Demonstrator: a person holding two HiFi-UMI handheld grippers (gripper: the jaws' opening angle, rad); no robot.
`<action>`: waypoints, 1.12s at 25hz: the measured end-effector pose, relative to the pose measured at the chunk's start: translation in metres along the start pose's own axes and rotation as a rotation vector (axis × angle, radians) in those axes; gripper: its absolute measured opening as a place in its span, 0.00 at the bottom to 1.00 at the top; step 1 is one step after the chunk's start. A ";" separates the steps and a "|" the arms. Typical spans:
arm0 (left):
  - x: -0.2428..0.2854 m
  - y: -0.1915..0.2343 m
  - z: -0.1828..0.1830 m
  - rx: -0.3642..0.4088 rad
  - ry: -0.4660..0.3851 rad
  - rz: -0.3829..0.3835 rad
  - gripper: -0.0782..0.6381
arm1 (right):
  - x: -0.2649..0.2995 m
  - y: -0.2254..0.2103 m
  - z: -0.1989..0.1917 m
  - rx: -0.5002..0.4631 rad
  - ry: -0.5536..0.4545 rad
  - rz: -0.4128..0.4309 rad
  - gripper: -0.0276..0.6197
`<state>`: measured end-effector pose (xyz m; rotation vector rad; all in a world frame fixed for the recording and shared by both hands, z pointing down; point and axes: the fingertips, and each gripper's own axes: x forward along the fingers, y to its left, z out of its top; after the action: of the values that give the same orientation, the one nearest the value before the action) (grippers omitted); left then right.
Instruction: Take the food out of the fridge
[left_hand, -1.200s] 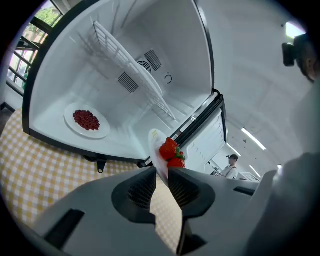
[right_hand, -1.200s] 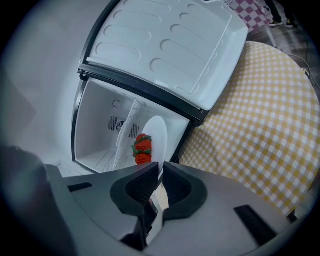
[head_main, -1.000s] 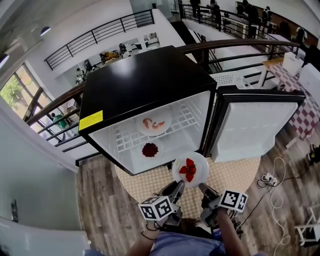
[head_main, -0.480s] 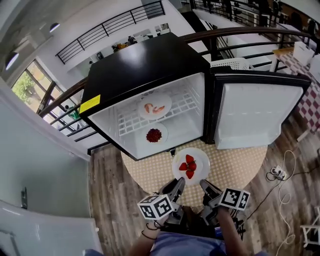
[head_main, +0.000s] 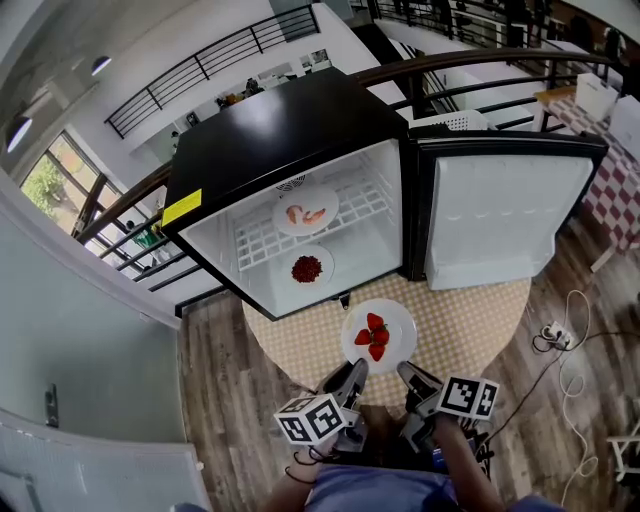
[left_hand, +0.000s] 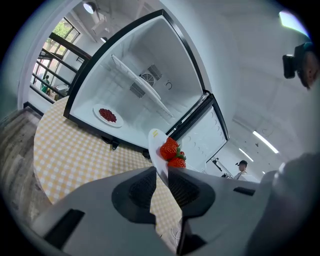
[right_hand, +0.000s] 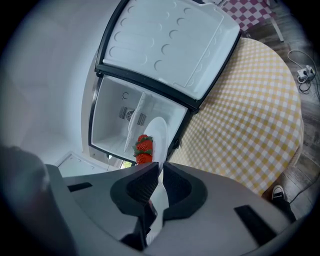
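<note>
A white plate (head_main: 392, 325) with strawberries (head_main: 373, 336) hangs over the checked table, just in front of the open black fridge (head_main: 270, 140). My left gripper (head_main: 352, 378) is shut on the plate's near left rim and my right gripper (head_main: 408, 378) on its near right rim. In the left gripper view the plate's rim (left_hand: 159, 156) runs between the pads, strawberries (left_hand: 170, 150) beyond. The right gripper view shows the same plate (right_hand: 159, 131) clamped in the right gripper (right_hand: 161, 182). Inside the fridge, a plate of shrimp (head_main: 305, 213) rests on the wire shelf and a plate of dark red food (head_main: 308, 268) on the floor.
The fridge door (head_main: 500, 215) stands wide open to the right. The fridge sits on a round table with a yellow checked cloth (head_main: 470, 320). Cables and a power strip (head_main: 552, 332) lie on the wooden floor at right. A railing runs behind the fridge.
Both grippers have drawn the strawberry plate back from the fridge opening toward me, out over the table. The two plates inside have not moved.
</note>
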<state>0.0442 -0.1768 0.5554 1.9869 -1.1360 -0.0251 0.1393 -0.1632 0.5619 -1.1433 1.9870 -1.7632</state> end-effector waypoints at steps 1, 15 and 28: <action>-0.002 0.001 0.001 -0.001 -0.001 -0.004 0.23 | 0.001 0.002 -0.002 -0.001 -0.003 -0.001 0.10; -0.073 0.042 0.040 0.021 -0.003 -0.090 0.22 | 0.036 0.047 -0.068 -0.020 -0.100 -0.041 0.10; -0.138 0.084 0.037 -0.002 0.053 -0.193 0.22 | 0.050 0.072 -0.148 -0.011 -0.193 -0.065 0.10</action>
<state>-0.1112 -0.1214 0.5374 2.0765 -0.9069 -0.0735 -0.0165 -0.0926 0.5458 -1.3406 1.8683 -1.6056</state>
